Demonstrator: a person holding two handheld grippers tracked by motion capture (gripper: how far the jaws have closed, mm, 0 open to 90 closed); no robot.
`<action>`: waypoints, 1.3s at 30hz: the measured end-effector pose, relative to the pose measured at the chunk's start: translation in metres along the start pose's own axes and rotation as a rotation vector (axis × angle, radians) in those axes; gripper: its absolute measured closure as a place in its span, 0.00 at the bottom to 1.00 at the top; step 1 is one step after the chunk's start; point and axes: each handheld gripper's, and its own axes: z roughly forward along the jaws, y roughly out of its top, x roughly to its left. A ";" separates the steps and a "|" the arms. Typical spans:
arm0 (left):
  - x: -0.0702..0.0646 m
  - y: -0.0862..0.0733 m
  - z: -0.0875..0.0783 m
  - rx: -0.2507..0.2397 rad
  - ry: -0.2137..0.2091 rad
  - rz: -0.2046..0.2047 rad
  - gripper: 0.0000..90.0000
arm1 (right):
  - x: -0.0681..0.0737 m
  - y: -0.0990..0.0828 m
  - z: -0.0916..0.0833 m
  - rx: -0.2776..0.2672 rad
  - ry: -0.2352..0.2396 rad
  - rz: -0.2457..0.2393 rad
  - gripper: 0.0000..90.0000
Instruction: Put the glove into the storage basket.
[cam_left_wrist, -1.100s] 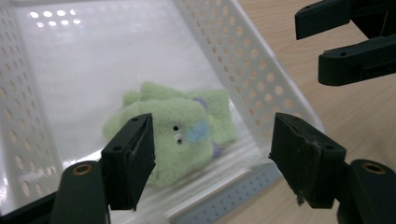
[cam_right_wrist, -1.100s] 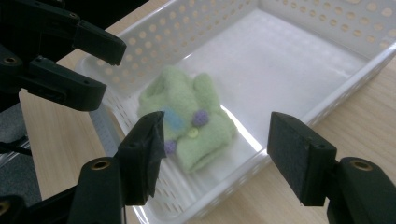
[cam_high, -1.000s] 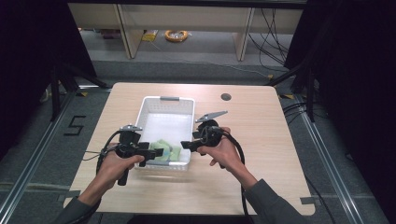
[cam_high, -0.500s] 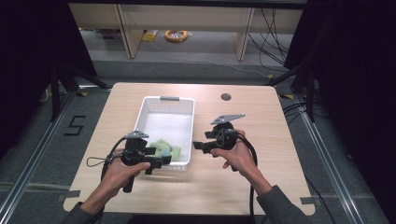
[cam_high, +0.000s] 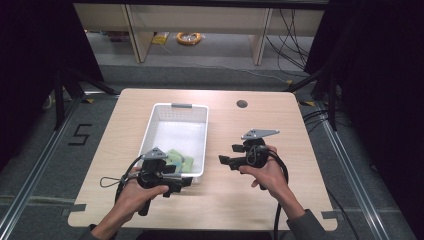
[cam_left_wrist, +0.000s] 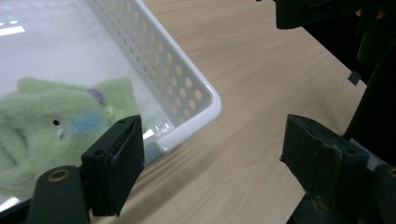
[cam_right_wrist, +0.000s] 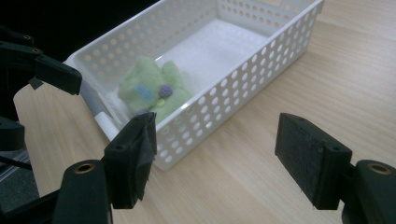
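Note:
A white perforated basket (cam_high: 200, 117) stands left of the table's middle, and a green plush toy (cam_high: 179, 160) lies at its near end. My left gripper (cam_high: 187, 181) is at the basket's near right corner, open, jaws pointing right. In the left gripper view the gripper (cam_left_wrist: 215, 158) frames that corner (cam_left_wrist: 187, 93), with the toy (cam_left_wrist: 56, 121) behind its left pad. My right gripper (cam_high: 224, 160) hovers over bare table right of the basket, open, pointing at it. In the right gripper view the gripper (cam_right_wrist: 222, 154) faces the basket (cam_right_wrist: 243, 79) and toy (cam_right_wrist: 149, 91). Both pairs of jaws have just been opening, with nothing between them.
A round cable hole (cam_high: 242, 104) sits in the table (cam_high: 280, 210) near its far edge. Bare wood lies right of the basket and along the near edge. In the right gripper view the left gripper (cam_right_wrist: 46, 67) is at the far left. Shelving stands beyond the table.
Both grippers have drawn away from the toy at the basket's near end. The left came back toward the near edge, the right moved right. The toy stays in the basket.

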 end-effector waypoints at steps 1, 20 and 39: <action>-0.002 -0.001 0.001 0.000 0.000 0.006 0.23 | 0.000 -0.002 -0.002 0.001 -0.008 0.007 0.34; -0.020 -0.029 0.008 0.002 -0.035 0.043 0.23 | -0.008 -0.046 -0.025 0.001 -0.070 0.022 0.33; -0.020 -0.060 0.011 -0.006 -0.036 0.086 0.20 | 0.000 -0.078 -0.039 -0.043 -0.022 0.031 0.18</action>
